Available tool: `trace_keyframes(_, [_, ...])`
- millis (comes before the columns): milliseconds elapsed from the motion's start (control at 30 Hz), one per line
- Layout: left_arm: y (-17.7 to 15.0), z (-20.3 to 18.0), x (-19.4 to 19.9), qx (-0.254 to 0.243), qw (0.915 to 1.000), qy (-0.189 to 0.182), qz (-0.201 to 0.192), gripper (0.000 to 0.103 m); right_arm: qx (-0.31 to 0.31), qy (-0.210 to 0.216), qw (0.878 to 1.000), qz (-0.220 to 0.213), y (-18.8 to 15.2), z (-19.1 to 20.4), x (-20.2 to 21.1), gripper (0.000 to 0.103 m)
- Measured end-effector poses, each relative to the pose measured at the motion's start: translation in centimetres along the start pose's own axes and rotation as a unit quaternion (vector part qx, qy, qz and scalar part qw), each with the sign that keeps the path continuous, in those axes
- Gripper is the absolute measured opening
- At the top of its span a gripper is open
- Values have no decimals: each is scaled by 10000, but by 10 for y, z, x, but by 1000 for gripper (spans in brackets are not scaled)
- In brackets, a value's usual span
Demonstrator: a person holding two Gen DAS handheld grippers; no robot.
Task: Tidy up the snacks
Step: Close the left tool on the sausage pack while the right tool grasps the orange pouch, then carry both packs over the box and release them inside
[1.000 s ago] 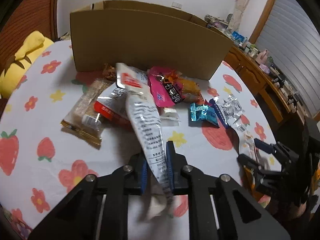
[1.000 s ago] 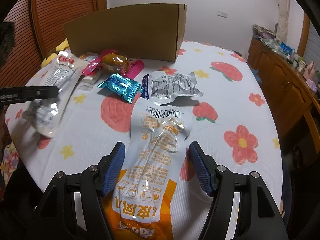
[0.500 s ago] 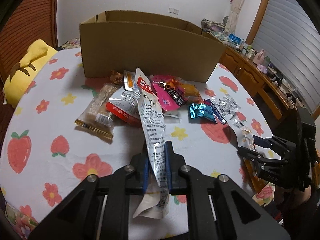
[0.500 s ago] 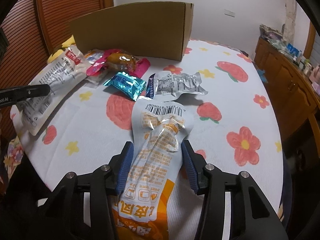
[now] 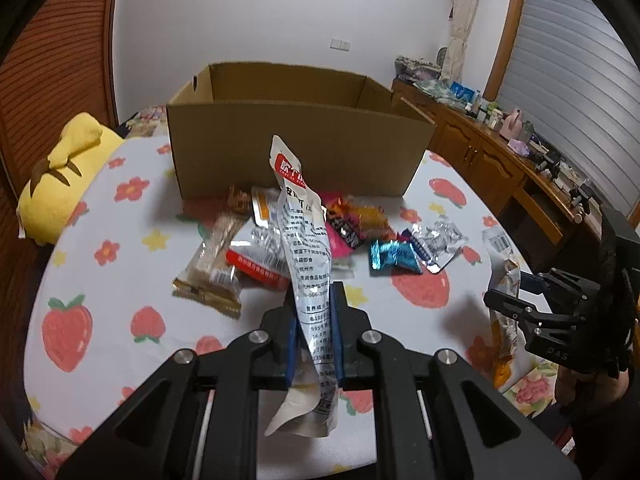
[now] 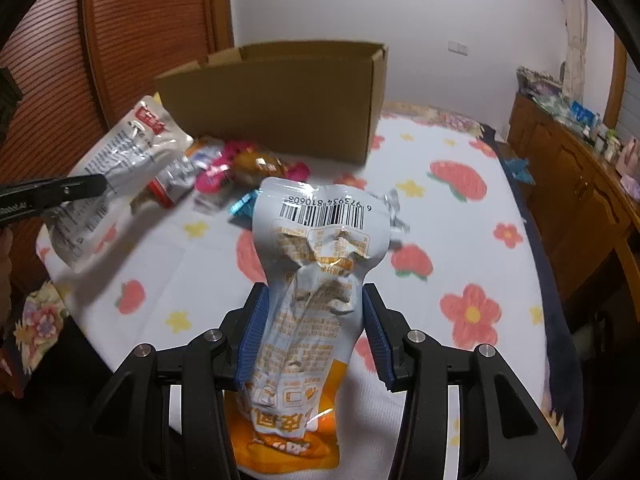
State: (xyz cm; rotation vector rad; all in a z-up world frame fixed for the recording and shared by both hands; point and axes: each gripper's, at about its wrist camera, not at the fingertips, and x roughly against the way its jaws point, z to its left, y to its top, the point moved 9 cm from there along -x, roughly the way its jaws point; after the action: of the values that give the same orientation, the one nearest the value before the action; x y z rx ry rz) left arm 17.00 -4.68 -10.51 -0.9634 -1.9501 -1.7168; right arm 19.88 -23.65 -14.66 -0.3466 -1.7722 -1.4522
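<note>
Left hand-held gripper clamps a silver snack pouch at lower centre; right hand-held gripper squeezes an orange-and-white pouch. Both hang short of the cardboard box; either slick, floppy pouch could slip loose.

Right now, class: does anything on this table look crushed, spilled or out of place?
Nothing is spilled. The orange-and-white pouch is squeezed into a creased waist where the right gripper clamps it. The left gripper holds a long white packet. The other snacks lie in a jumbled pile before the cardboard box.
</note>
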Motion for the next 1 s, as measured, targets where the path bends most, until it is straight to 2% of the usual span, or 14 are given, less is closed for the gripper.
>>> trace_keyframes(167, [11, -1, 7, -34, 9999, 29, -120, 10, 78, -1, 9998, -162, 13, 5, 10, 46])
trace_keyframes(300, [16, 1, 10, -27, 9998, 46, -176, 10, 156, -38, 9996, -247, 21, 7, 11, 41])
trace_keyframes(633, [19, -1, 12, -59, 9997, 38, -214, 10, 95, 42, 9993, -358, 25, 4, 13, 39])
trace_keyframes(1000, [23, -5, 15, -91, 9996, -7, -259, 10, 162, 72, 9971, -737, 33, 11, 30, 38])
